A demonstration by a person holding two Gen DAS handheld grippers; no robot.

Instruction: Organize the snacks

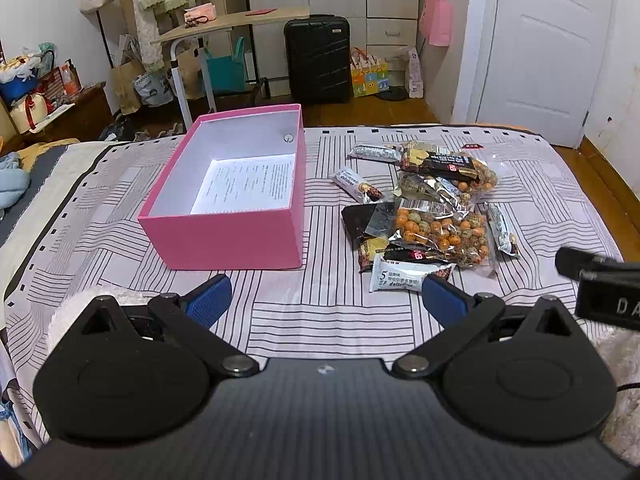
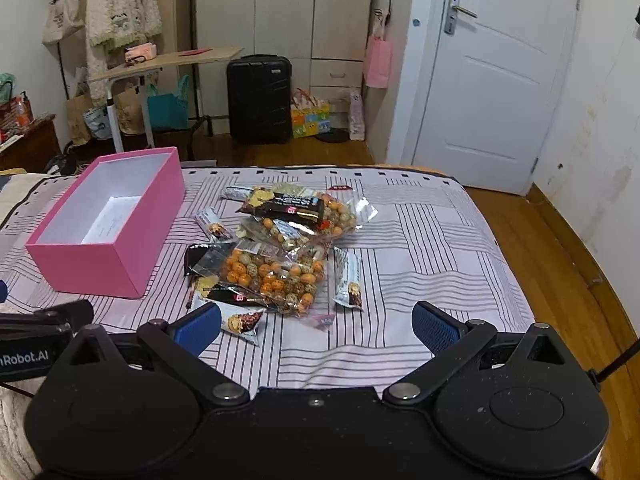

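Box: pink box (image 1: 224,236) on the striped bedspread (image 1: 320,320), left of the snacks, lid off, nothing inside but a printed sheet on the bottom.
Snacks: loose pile (image 1: 424,208) on the bedspread just right of the box, none in it yet; clear bags of orange coated nuts (image 2: 276,276) overlapping in the middle, small bars around the edges.
Nearest piece: white bar (image 1: 408,276) at the near edge of the pile, partly tucked under a nut bag.
Left gripper (image 1: 326,296): fingers spread wide, holding nothing, near side of the bed, between box and pile.
Right gripper (image 2: 316,326): fingers spread wide, holding nothing, just short of the pile's near edge.
Stage: probably the very start, first pick still to come.
Risk, overlap: pulling a bar from under a bag could drag the bag along.
Risk, slippery film: thin crinkly wrappers may slide out of a shallow pinch.
Risk, soft bed: pressing down could catch cloth with the packet.
Risk, crowding: both grippers close together, possible bump near the pile.
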